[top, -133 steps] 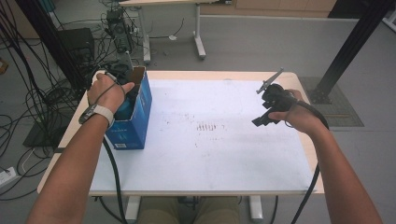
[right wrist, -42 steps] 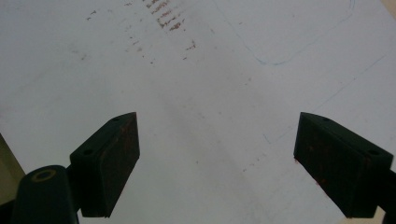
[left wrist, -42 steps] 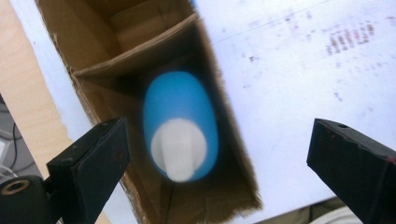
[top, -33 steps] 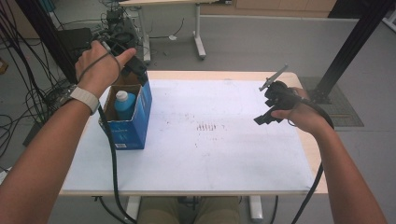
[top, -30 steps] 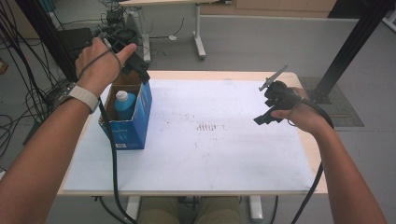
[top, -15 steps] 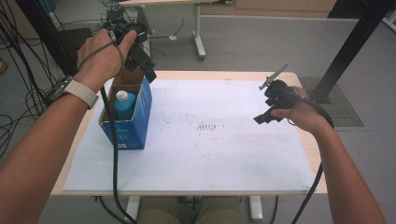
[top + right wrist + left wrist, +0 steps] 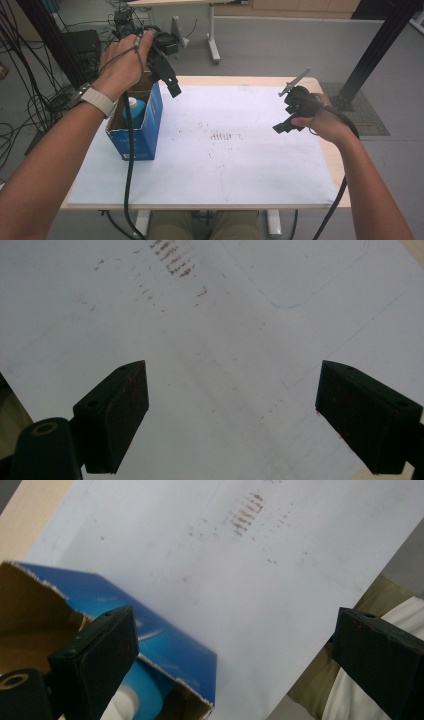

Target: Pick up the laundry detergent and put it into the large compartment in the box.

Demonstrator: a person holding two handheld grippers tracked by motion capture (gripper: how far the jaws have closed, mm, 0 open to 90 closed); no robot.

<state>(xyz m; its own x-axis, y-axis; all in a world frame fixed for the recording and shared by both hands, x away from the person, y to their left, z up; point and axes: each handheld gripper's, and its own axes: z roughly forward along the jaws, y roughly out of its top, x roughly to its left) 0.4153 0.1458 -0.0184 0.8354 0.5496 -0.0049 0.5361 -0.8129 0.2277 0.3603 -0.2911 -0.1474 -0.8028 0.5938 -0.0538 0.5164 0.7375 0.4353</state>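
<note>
The blue cardboard box (image 7: pixel 142 127) stands open-topped at the left edge of the surface (image 7: pixel 240 165), which is covered by a white sheet bearing faint brown smudges near its middle. Inside the box sits a blue bottle (image 7: pixel 134 109) with a white cap, upright as far as can be told, against the near wall. The left claw (image 7: pixel 170 82) hangs above the box's far right corner, raised clear of it, its jaws wide apart and holding nothing; in the left gripper view the torn box rim (image 7: pixel 165 680) and the bottle (image 7: pixel 145 692) lie below the one jaw. The right claw (image 7: pixel 281 127) hovers over the right side of the surface, well apart from the box, jaws likewise spread and empty. Judgement: the bottle appears to be rigid plastic, smooth and possibly slippery, moderately light unless full. The cap or neck is the accessible hold, since the box walls crowd the body. The box itself is thin card with a ragged rim, liable to buckle or tip if pinched on one wall.
</note>
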